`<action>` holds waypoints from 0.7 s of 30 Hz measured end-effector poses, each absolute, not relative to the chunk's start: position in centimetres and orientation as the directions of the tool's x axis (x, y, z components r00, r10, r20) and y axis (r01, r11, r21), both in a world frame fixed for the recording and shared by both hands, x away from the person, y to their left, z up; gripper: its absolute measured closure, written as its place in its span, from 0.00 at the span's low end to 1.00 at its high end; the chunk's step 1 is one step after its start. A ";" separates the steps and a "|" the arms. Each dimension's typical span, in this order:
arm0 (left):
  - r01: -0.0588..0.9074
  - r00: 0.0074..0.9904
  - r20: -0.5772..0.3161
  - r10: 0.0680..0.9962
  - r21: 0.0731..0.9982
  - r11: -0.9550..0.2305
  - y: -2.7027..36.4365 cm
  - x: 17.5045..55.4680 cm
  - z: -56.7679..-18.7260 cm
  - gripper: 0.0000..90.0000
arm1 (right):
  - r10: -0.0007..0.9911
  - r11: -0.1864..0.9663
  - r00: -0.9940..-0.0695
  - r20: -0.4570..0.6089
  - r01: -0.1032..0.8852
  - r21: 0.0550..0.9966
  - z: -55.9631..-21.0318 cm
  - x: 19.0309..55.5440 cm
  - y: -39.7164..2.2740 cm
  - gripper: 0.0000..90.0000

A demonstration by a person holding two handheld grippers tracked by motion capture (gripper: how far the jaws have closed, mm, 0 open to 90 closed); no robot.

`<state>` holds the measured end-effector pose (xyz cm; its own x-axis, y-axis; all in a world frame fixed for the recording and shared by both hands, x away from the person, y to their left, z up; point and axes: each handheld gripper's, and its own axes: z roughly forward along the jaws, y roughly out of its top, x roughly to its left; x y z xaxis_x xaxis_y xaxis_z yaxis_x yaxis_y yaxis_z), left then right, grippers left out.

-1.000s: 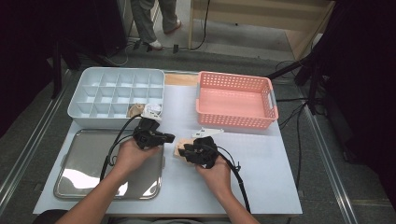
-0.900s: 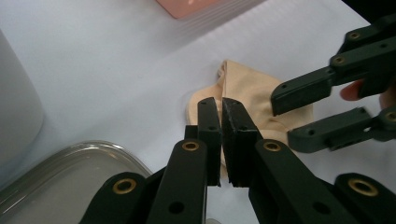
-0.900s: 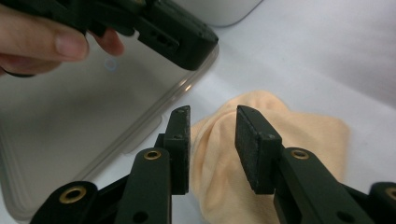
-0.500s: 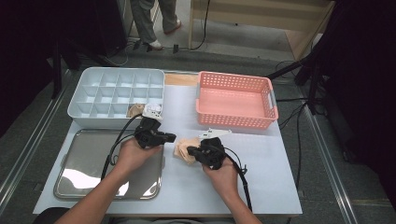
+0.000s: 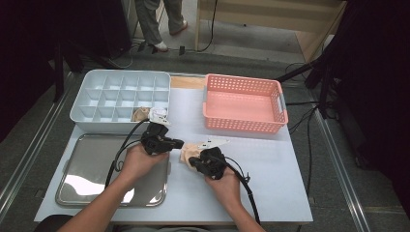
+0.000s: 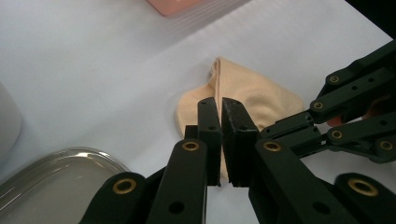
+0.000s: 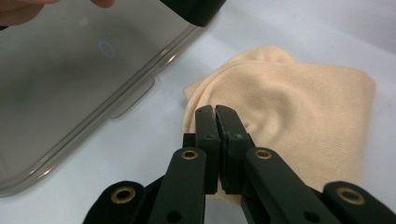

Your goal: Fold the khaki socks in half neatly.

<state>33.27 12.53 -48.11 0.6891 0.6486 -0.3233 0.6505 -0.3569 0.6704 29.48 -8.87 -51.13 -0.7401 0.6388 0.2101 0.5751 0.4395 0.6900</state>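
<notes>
A peach cloth (image 5: 189,152) lies crumpled on the white table, between my two grippers. My left gripper (image 5: 180,143) reaches it from the left. In the left gripper view its jaws (image 6: 219,100) stand pressed together with a fold of the cloth (image 6: 261,100) pinched between them. My right gripper (image 5: 192,162) comes in from the front right. In the right gripper view it (image 7: 215,109) is shut on the near edge of the cloth (image 7: 303,107).
A metal tray (image 5: 92,169) lies at the front left, beside the cloth. A white compartment box (image 5: 121,96) at the back left holds a beige item (image 5: 140,114). A pink basket (image 5: 244,104) stands at the back right. A person's legs (image 5: 154,19) are beyond the table.
The right hand has shifted slightly toward the table's front edge at the cloth. The left hand has kept still.
</notes>
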 end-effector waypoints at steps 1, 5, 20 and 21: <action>0.648 0.692 -0.321 0.647 0.671 -0.360 12.5 33.3 -48.1 0.97 | 0.640 0.438 -0.739 0.210 0.575 0.691 -51.1 29.5 -8.8 0.99; 0.647 0.692 -0.322 0.646 0.673 -0.358 12.4 33.2 -48.0 0.97 | 0.640 0.429 -0.737 0.218 0.578 0.694 -50.6 29.4 -9.4 0.99; 0.626 0.724 -0.310 0.617 0.672 -0.396 10.9 33.2 -47.9 0.97 | 0.716 0.340 -0.662 0.223 0.610 0.716 -48.7 30.2 -13.7 1.00; 0.621 0.728 -0.306 0.614 0.673 -0.401 10.8 33.2 -47.9 0.97 | 0.721 0.334 -0.655 0.226 0.614 0.715 -48.7 30.2 -13.9 1.00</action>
